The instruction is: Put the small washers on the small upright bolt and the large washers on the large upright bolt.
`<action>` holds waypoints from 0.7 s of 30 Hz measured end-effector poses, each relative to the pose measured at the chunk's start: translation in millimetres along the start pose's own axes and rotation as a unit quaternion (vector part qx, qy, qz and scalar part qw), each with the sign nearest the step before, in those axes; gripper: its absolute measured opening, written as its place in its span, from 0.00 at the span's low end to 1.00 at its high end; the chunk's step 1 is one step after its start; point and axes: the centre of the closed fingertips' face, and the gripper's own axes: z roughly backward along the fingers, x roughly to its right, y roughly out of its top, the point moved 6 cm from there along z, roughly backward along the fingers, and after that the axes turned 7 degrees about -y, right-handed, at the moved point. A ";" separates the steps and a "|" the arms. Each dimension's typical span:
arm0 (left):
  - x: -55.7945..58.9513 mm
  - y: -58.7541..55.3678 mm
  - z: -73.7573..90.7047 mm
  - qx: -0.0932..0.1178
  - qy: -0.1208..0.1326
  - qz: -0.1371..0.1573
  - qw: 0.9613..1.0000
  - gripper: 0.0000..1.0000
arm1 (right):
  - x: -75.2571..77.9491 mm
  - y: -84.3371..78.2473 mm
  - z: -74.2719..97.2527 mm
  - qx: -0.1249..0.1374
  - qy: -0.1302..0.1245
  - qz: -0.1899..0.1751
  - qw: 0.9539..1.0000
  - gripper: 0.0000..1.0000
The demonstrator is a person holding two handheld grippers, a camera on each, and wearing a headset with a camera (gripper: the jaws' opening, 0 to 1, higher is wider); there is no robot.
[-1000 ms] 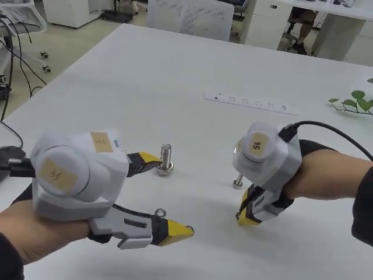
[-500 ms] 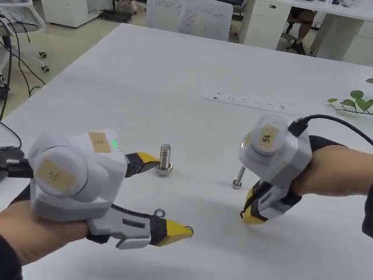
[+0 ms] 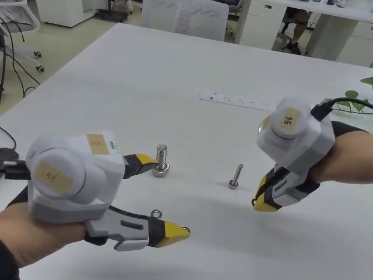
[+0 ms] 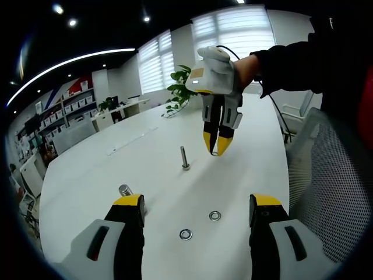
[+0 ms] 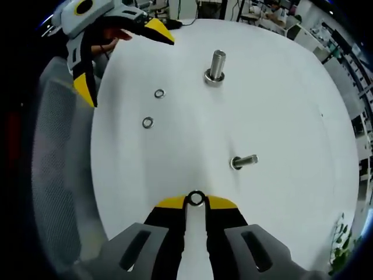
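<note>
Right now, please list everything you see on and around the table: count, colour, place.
Table: one, white, under everything.
Large bolt: one, silver, upright near left gripper.
Small bolt: one, silver, upright beside right gripper.
Loose washers: two, silver, flat before left gripper.
Held washer: one, silver, between right gripper's tips.
Power strip: one, white, farther back.
Plant: one, green, table's far right.
Left gripper: one, grey with yellow tips, open.
Right gripper: one, same colours, shut on held washer.

Left tool spread wide; right tool pinched closed.
</note>
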 end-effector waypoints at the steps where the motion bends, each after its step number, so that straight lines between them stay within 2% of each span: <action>1: 0.0 -0.3 -0.1 0.000 0.000 0.000 1.000 0.73 | 1.0 1.3 2.1 0.002 -0.001 0.000 1.000 0.13; 11: 0.2 -0.5 0.5 0.001 0.002 0.001 1.000 0.73 | 12.9 19.9 20.0 0.020 -0.025 0.011 0.999 0.13; 21: -0.5 -2.8 1.4 0.000 0.004 0.003 1.000 0.73 | 25.4 29.1 22.5 0.033 -0.047 0.018 0.998 0.13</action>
